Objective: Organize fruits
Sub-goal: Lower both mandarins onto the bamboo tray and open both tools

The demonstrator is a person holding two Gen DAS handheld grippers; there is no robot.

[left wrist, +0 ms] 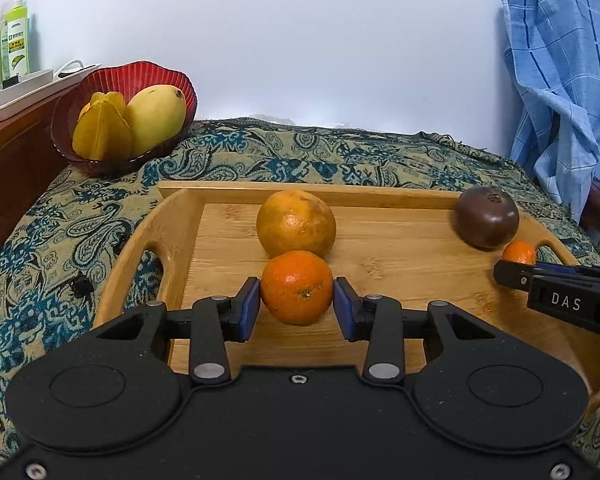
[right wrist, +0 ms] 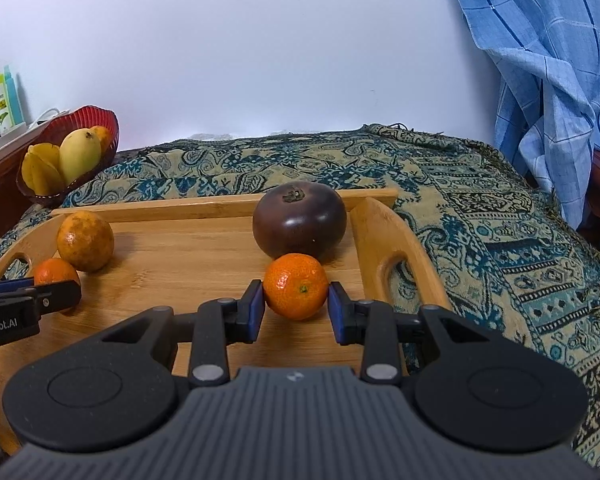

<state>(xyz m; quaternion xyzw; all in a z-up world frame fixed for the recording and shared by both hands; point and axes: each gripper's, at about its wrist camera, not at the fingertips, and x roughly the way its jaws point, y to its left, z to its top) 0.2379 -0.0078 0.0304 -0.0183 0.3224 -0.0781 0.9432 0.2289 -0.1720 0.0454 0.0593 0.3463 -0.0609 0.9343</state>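
A paisley cloth [left wrist: 260, 152] in teal and tan covers the tabletop beyond the jaws. Far right of them, a blue checked cloth [right wrist: 547, 60] hangs against the pale wall [left wrist: 300, 32]. Far left, a green bottle [left wrist: 15, 40] stands on a white tray [left wrist: 16, 90] atop a dark wooden cabinet [left wrist: 8, 168].

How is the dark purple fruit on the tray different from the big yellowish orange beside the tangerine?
The dark purple fruit is smooth, glossy and deep maroon; the yellowish orange is dull, mottled yellow-orange with a pitted skin. The purple fruit sits near the tray's right handle, the orange farther left. The purple one looks squatter, the orange rounder. Both rest on the wooden tray, each behind a small tangerine.
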